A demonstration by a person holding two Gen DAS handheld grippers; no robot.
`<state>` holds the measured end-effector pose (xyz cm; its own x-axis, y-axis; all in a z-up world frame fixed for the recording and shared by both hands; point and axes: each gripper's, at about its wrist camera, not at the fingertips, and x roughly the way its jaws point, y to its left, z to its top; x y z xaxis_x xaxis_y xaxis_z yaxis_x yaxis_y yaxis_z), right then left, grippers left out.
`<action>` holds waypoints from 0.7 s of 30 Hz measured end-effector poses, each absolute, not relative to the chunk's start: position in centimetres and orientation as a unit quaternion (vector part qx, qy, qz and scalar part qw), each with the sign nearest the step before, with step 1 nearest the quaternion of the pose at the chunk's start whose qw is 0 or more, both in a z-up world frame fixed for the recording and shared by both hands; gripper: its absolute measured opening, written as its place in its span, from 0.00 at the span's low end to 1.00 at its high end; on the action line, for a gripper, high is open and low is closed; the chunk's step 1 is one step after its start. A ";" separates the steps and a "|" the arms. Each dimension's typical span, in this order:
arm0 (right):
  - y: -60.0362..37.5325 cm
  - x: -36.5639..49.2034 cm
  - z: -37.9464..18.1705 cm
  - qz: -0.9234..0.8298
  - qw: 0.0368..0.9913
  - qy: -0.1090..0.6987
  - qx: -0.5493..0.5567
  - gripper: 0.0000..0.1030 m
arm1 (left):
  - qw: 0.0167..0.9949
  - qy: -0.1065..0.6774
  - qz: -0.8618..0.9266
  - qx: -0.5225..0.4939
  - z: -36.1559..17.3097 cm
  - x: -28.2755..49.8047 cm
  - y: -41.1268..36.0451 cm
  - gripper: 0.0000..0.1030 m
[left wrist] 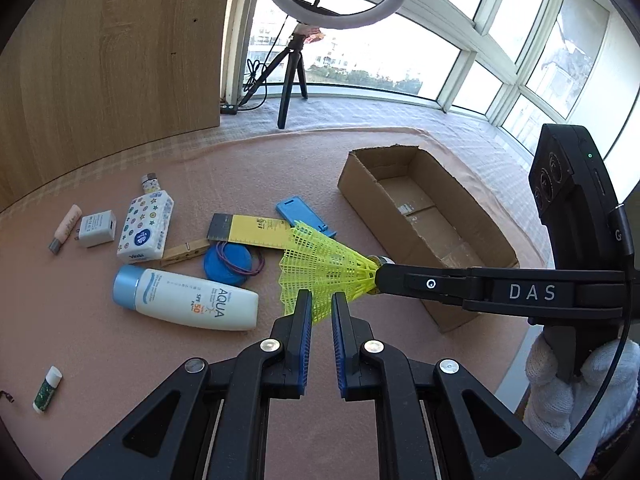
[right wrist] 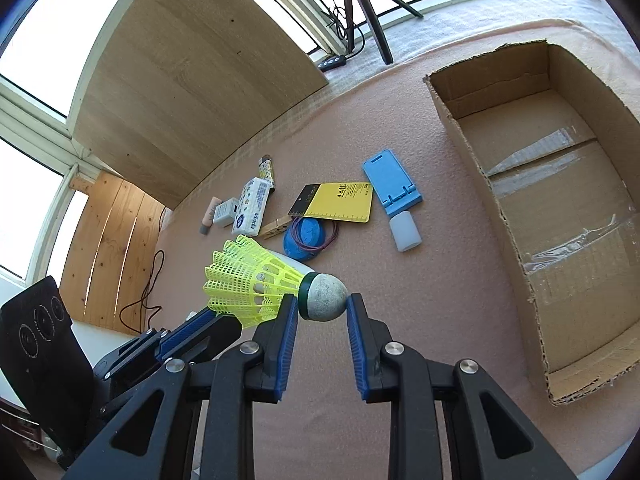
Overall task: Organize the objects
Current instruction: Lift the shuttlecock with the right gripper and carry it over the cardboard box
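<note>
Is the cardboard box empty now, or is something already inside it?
Empty. In both wrist views the cardboard box shows only its bare taped floor. The yellow shuttlecock is outside it, its cork head clamped in the right gripper.

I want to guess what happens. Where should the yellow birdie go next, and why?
Probably over to the box. The right gripper pinches the birdie by its cork, above the mat, and the box is open and empty beside it.
</note>
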<state>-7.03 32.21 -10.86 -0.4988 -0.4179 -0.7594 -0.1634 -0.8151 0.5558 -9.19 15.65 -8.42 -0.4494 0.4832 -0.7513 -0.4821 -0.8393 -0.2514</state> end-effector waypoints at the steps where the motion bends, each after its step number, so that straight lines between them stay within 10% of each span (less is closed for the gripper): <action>1: 33.2 -6.6 -10.5 -0.817 0.071 -0.295 0.490 0.22 | 0.291 0.003 0.850 -0.439 -8.1 -9.1 16.7 0.10; 21: 46.8 -1.8 -9.6 -0.834 -0.044 -0.312 0.452 0.22 | 0.377 0.050 0.822 -0.425 -8.0 -9.1 33.2 0.10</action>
